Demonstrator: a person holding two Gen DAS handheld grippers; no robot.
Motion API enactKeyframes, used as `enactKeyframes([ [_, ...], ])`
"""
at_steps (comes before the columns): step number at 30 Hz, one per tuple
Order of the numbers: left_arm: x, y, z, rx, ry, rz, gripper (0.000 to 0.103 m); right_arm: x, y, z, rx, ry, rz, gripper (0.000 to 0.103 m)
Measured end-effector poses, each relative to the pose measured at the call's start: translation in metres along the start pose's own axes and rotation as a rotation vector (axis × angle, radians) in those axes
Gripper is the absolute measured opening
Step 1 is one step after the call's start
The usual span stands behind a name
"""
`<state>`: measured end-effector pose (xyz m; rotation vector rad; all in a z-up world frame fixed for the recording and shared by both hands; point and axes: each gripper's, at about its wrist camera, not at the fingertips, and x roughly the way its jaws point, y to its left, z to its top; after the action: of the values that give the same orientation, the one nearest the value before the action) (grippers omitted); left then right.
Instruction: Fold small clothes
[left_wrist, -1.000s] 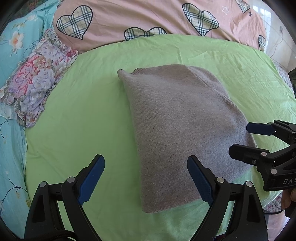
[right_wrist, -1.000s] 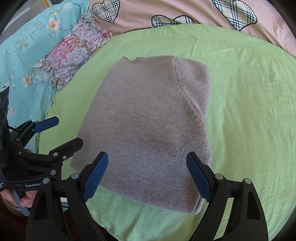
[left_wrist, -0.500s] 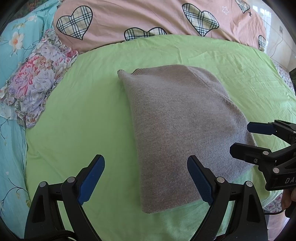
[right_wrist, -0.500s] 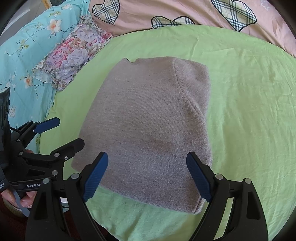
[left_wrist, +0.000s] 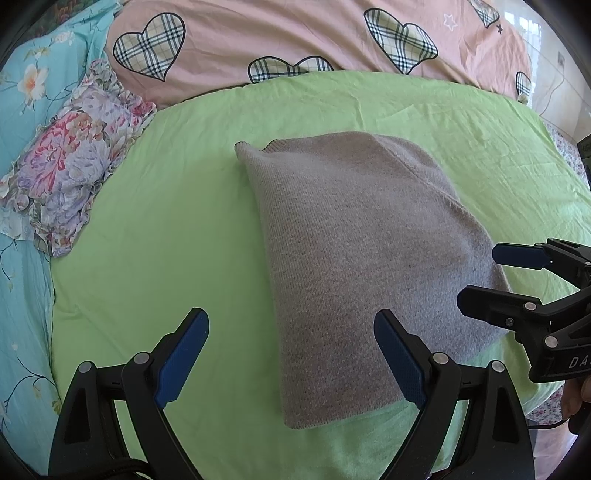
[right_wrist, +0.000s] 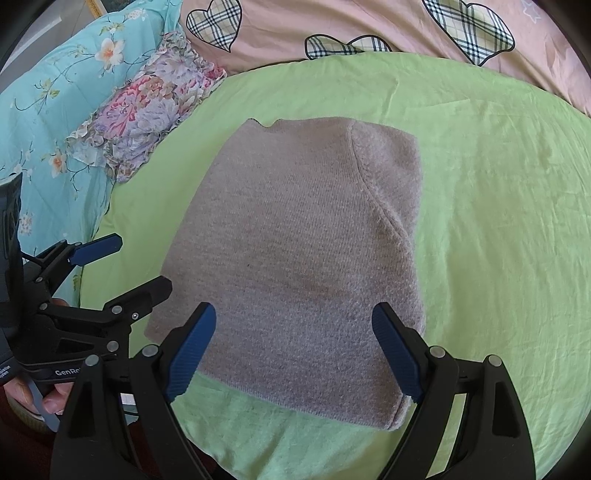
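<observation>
green sheet covers the bed, a floral pillow at upper left of the frame. a folded grey sweater lies flat at centre. left gripper and right gripper hover at its near edge, jaws wide, holding nothing.

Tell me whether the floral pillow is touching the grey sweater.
Apart. The right wrist view shows a strip of bare green sheet between the floral pillow and the folded grey sweater.
</observation>
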<state>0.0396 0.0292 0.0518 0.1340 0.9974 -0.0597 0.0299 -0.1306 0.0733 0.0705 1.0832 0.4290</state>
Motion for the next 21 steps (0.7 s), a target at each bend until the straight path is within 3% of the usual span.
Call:
enactKeyframes([
  [21,0.0000,-0.0017,0.0022,0.002,-0.003,-0.001,0.092,-0.0004,-0.0006,0.0012,0.000,-0.003,0.000,0.087],
])
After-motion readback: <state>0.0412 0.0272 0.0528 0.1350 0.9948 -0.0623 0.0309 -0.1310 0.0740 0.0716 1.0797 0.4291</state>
